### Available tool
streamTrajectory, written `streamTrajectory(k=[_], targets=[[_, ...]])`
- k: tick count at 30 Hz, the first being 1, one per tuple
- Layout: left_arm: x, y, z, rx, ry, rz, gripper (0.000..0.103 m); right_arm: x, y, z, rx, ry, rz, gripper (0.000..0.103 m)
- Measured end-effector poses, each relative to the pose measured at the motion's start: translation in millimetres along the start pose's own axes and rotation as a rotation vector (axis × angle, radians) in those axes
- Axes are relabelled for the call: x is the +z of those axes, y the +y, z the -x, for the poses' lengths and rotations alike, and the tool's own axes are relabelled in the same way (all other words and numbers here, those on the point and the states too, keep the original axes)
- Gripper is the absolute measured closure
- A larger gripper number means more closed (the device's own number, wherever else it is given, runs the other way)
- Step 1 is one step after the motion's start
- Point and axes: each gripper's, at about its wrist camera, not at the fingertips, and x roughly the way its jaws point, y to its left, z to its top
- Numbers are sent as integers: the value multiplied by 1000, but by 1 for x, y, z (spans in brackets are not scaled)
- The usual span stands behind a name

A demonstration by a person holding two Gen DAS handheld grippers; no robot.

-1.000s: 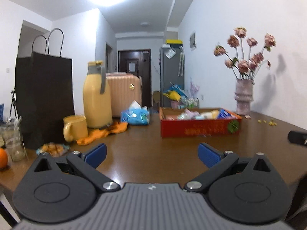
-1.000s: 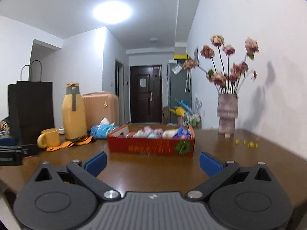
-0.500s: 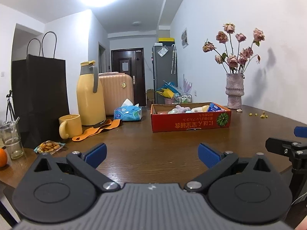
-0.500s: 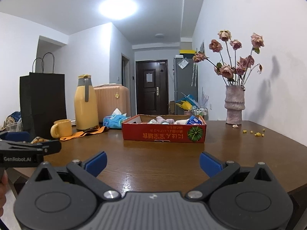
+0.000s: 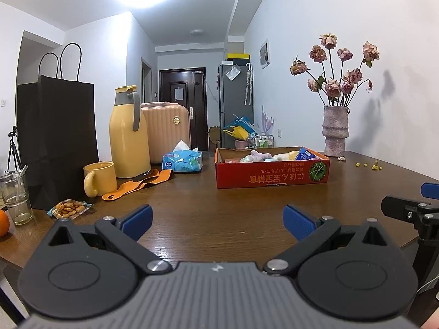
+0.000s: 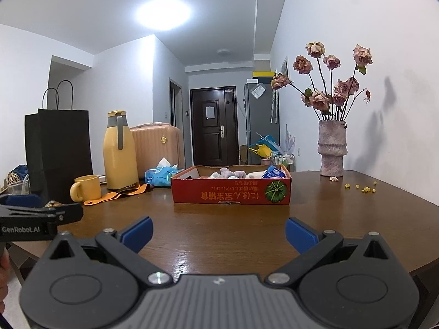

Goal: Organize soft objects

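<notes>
Red cardboard box, shallow, open-topped, printed with yellow characters and a green pumpkin; stands mid-counter, well beyond both tools. Contents: soft objects in pale pink, lilac, white and yellow, heaped beside a blue carton. Left hand-held gripper: blue pads spread wide, empty. Right hand-held gripper: likewise spread, holding nothing.

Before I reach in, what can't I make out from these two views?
- Soft items in the red box: front wall hides their lower parts, both views; count unclear.
- Box floor: hidden likewise.
- Right gripper: cut off by left view's edge.
- Yellow bits: too small to identify.
</notes>
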Motion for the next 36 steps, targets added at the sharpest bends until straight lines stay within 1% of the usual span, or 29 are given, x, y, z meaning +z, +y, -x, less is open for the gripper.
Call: streamTrajectory(k=[36], targets=[[0, 1, 0, -8, 7, 10, 0, -3, -3, -1, 3, 1, -11, 0]])
